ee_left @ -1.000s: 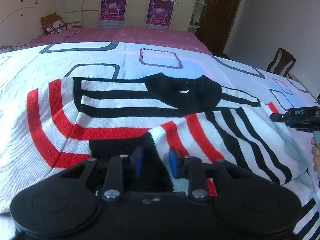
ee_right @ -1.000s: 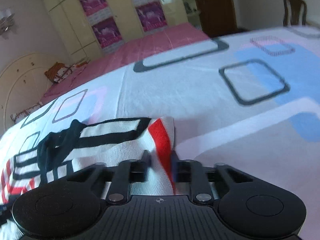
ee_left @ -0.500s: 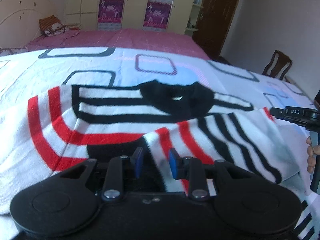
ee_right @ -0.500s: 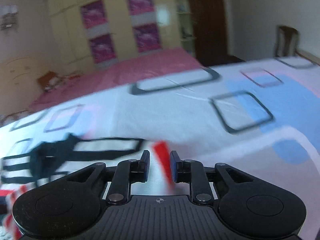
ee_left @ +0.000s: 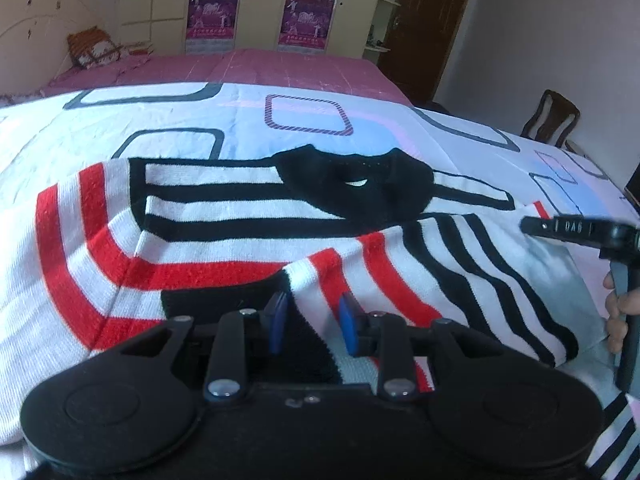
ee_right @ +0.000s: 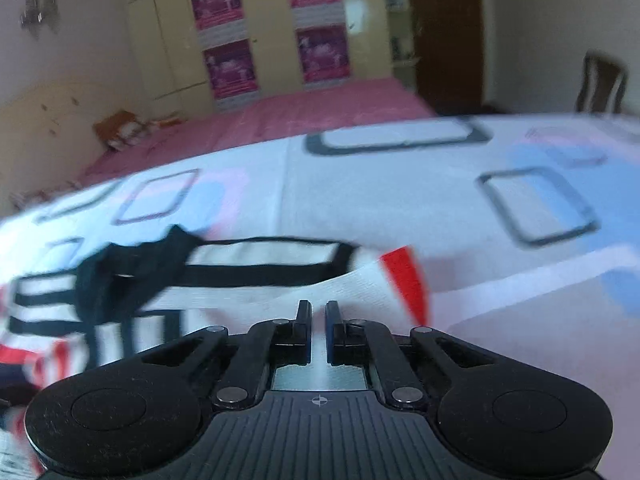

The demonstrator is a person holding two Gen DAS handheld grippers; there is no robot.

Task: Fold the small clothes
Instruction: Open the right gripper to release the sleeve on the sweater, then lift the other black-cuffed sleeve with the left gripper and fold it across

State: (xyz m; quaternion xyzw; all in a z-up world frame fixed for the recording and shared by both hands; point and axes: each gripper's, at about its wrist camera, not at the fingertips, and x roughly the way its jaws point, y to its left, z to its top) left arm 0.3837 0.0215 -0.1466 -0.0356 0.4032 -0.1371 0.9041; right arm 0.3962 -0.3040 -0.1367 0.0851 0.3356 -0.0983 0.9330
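A small striped sweater [ee_left: 224,216], white with black and red bands and a black collar, lies on the patterned bedsheet [ee_left: 168,116]. One sleeve is folded across its front. My left gripper [ee_left: 312,322] is open, its blue pads on either side of the folded sleeve's cuff. In the right wrist view the sweater [ee_right: 256,276] lies just ahead of my right gripper [ee_right: 318,316], whose fingers stand a narrow gap apart with nothing between them. The right gripper also shows at the right edge of the left wrist view [ee_left: 576,228], above the sweater's edge.
A pink bedspread [ee_left: 240,68] covers the far part of the bed, with a cushion [ee_left: 94,50] at its head. Wardrobes with posters [ee_left: 256,8] line the back wall. A wooden chair [ee_left: 554,120] stands at the right, near a dark door [ee_left: 428,28].
My right gripper let go of the red-edged sweater hem and drew back, its fingers now nearly together. My left gripper stays open over the folded sleeve.
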